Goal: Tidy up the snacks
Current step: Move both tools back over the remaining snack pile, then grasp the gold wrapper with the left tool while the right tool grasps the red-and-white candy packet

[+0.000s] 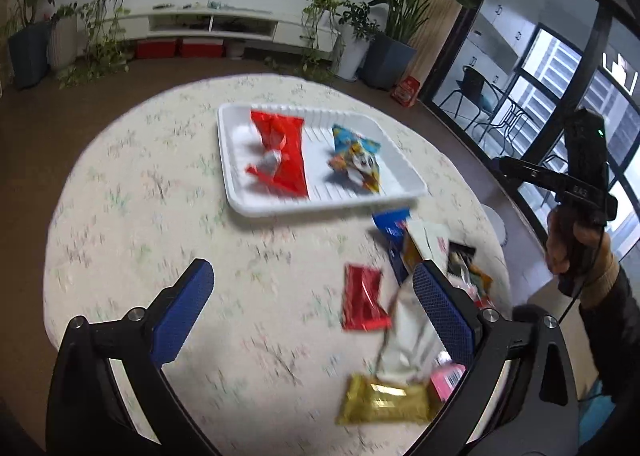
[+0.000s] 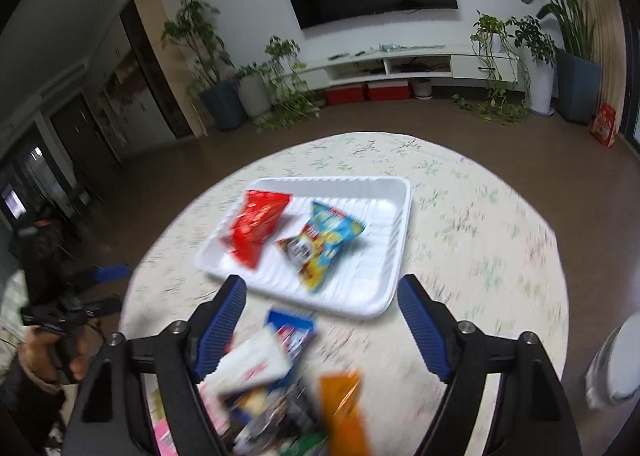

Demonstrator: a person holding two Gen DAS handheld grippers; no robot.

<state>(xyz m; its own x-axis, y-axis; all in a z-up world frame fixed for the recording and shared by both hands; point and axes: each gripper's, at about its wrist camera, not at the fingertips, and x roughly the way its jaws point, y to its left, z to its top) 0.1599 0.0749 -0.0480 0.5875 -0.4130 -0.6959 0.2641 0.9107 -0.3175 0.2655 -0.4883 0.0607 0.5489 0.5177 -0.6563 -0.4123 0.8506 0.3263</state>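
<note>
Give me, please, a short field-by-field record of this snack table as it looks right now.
surface: round table with a floral cloth
tray: white tray, holding two packets
in tray: red packet; blue packet
loose: pile of snacks on the cloth near the tray
left tool: open, empty
right tool: open, empty

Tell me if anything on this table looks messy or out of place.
The white tray holds only a red packet and a blue packet, both crumpled and askew. The other snacks lie in a loose heap on the tablecloth beside it. Nothing looks spilled or torn.
</note>
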